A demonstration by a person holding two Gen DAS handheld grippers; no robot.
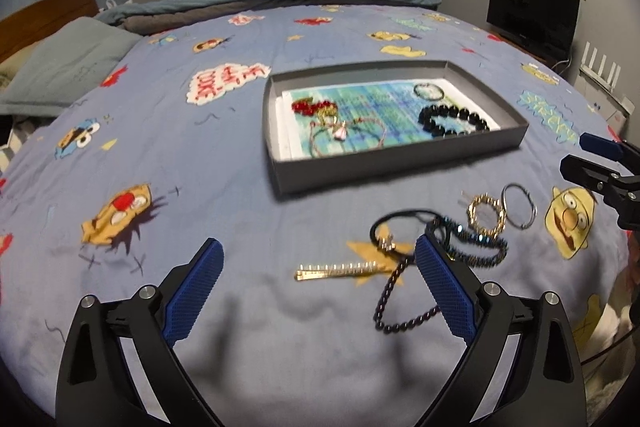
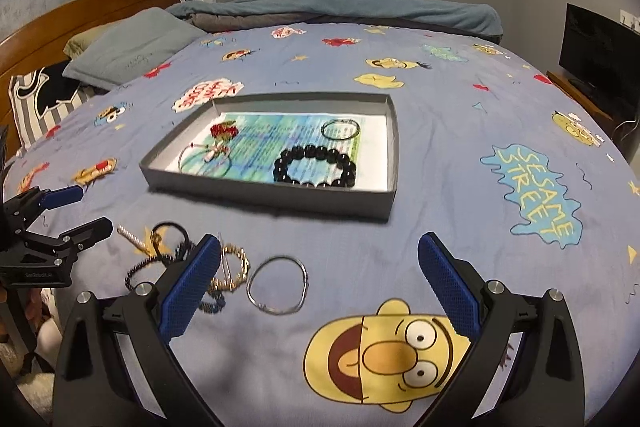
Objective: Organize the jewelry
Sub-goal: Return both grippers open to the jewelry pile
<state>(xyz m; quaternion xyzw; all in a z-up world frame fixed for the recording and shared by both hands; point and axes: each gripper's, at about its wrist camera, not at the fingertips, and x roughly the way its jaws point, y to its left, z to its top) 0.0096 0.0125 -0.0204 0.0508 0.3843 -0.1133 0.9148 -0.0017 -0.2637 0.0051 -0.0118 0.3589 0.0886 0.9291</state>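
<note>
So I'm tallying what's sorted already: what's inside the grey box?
Inside the grey box: a printed sheet with a black bead bracelet, thin dark ring, red beads and pink cord bracelet on it. Anything beneath the sheet is hidden.

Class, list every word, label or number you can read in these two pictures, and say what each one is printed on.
"SESAME STREET": blue splash patch on the bedspread.
Red lettering on the white patch: too skewed to read surely.
Print on the paper lining the grey box: too blurred.
Small label on the left gripper: too small.
</note>
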